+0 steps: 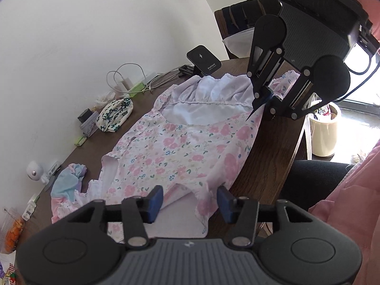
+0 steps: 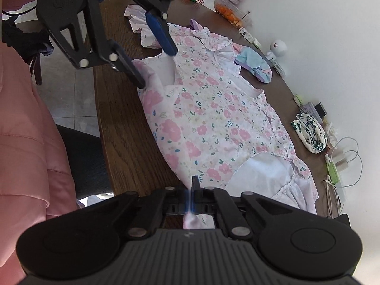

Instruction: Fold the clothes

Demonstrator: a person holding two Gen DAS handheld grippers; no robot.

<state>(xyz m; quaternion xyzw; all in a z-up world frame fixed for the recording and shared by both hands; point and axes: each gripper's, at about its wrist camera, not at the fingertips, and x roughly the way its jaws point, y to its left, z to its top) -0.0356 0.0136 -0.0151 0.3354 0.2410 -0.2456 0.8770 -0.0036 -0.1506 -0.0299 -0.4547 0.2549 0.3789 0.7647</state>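
Both grippers angled down: left gripper (image 1: pixel 190 201) jaws apart, right gripper (image 2: pixel 194 185) pinching floral dress (image 2: pixel 213 118).

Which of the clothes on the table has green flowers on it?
The small bundle near the wall, beside the chargers. It is white with dark green flowers. The big dress has pink flowers, and the pastel cloth has plain blue, purple and pink patches.

The dark wooden table (image 1: pixel 266 166) carries a floral garment (image 1: pixel 180 152) spread flat. Beyond the garment, along the wall-side edge, lie a pastel cloth (image 1: pixel 68 185), a green-patterned pouch (image 1: pixel 114 114) and white charger cables (image 1: pixel 128 80).
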